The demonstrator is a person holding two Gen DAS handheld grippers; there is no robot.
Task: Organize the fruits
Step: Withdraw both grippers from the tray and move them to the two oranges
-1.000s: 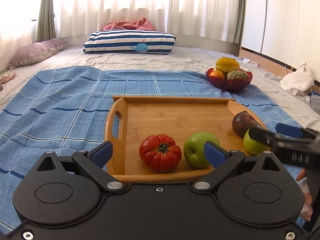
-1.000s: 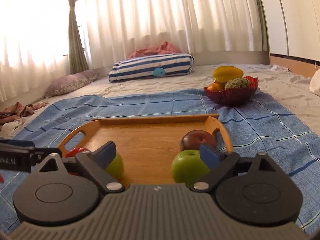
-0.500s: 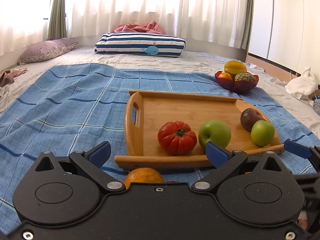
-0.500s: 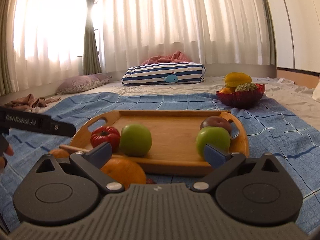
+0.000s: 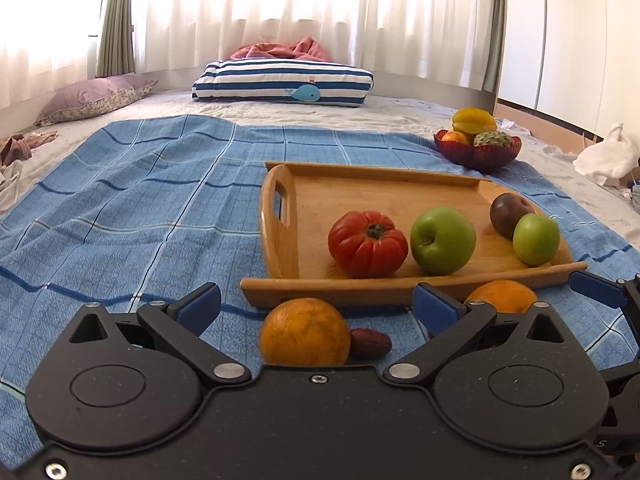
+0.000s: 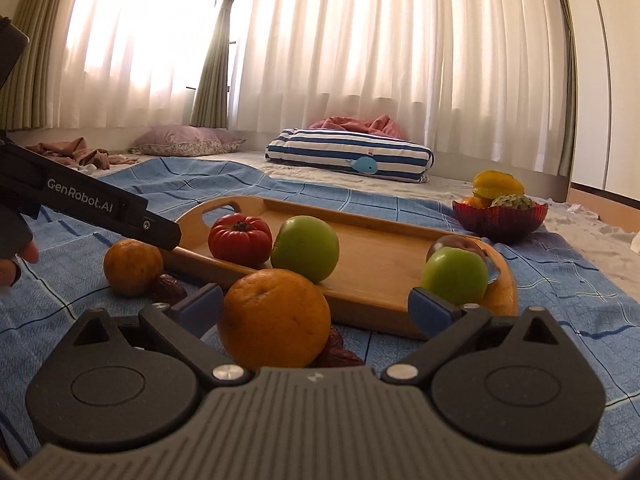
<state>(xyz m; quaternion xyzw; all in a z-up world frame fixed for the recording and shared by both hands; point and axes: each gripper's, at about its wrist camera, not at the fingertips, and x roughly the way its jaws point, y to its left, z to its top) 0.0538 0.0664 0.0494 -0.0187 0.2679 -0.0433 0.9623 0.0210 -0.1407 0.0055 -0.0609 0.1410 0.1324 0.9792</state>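
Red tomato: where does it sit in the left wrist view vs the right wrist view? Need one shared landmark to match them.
Left wrist: tomato sits right of centre, on the near left part of the tray, just left of a green apple.
Right wrist: tomato sits left of centre, at the tray's left end, again just left of that apple.
Shared landmark: the red bowl behind the tray on the right.

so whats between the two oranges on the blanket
In the right wrist view, a dark date lies beside the far orange; between it and the near orange is only bare blue blanket.
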